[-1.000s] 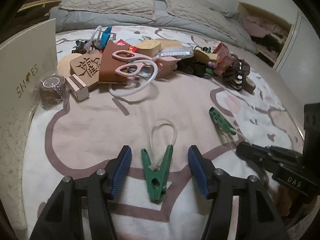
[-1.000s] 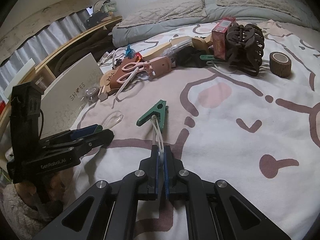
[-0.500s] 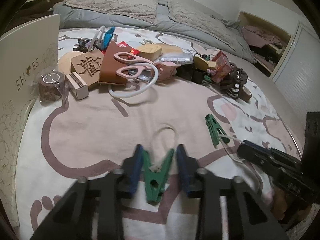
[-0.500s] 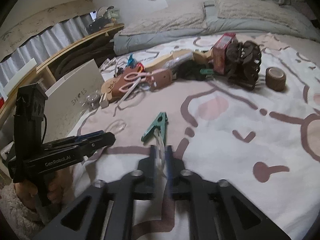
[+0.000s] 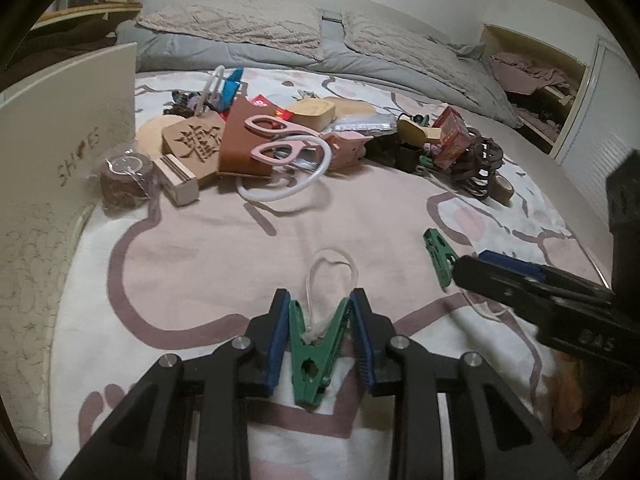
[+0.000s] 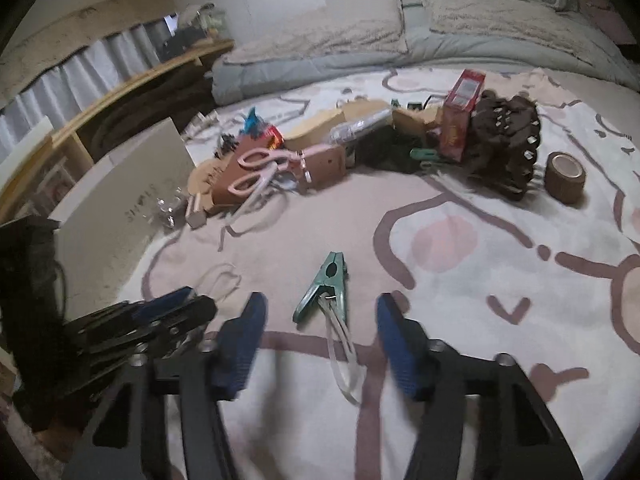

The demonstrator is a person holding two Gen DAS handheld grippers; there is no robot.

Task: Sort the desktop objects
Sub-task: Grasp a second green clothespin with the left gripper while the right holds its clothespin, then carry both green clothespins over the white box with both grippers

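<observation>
Matt green plastic clip (image 5: 310, 344), soft printed cloth blanket (image 5: 200, 256), carved wooden plaque (image 5: 196, 142), ribbed blue pads (image 5: 278, 344).

Dim, warm indoor light, source unseen. Soft shadows under the white ring (image 5: 296, 184). Strong fisheye bending and black vignette at corners. Right wrist view smeared by motion blur, worst on the right gripper (image 6: 320, 344); left wrist view sharper.

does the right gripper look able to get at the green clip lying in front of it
Probably yes. The right gripper has its jaws apart, and the green clip lies on bare blanket just ahead of them with only its own cord trailing between the fingers. The left gripper sits off to the side, clamped on another green clip.
</observation>
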